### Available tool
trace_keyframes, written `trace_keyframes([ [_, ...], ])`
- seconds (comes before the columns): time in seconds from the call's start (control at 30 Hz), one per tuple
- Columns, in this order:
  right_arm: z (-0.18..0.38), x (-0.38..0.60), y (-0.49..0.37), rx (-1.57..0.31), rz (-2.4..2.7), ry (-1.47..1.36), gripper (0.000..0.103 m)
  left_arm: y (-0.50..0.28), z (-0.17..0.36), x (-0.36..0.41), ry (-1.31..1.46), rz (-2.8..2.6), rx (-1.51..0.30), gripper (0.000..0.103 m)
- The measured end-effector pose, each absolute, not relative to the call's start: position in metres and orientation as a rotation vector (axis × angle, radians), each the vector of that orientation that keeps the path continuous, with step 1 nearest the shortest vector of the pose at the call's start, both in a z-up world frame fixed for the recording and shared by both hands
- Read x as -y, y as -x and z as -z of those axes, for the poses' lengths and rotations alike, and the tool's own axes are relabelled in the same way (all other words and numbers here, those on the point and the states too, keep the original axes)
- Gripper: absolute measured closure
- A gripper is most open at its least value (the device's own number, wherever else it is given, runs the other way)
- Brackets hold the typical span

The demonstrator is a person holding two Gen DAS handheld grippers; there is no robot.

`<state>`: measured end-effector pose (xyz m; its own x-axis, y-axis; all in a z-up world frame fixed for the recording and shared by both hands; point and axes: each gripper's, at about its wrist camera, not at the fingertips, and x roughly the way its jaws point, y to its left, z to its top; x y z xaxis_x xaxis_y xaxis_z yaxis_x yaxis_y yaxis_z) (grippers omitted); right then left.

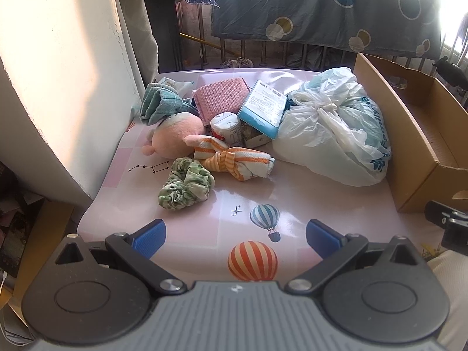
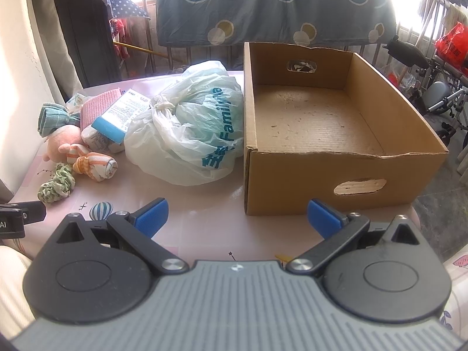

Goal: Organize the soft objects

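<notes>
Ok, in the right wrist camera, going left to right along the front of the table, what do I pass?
Green scrunchie → orange striped knotted cloth → tied white plastic bag → empty cardboard box.

Both wrist views look low across the table (image 1: pixel 292 199), sharing the tied plastic bag (image 2: pixel 187 122).

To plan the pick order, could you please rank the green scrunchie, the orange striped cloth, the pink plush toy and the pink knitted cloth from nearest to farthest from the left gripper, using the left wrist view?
From the left gripper:
1. Green scrunchie, ahead, slightly left.
2. Orange striped cloth, just behind it, centre.
3. Pink plush toy, farther back, left.
4. Pink knitted cloth, at the back.
</notes>
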<state>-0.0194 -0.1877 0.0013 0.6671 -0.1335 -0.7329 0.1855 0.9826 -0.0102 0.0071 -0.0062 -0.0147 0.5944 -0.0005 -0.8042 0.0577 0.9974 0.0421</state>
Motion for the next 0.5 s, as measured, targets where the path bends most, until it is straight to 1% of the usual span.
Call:
trace_keyframes([
  [0.5,-0.0047,0.1871,0.0185,-0.814,0.178,-0.062,0.001,-0.0063,0.0113,0.0036,-0.06,0.038,-0.926,0.001],
])
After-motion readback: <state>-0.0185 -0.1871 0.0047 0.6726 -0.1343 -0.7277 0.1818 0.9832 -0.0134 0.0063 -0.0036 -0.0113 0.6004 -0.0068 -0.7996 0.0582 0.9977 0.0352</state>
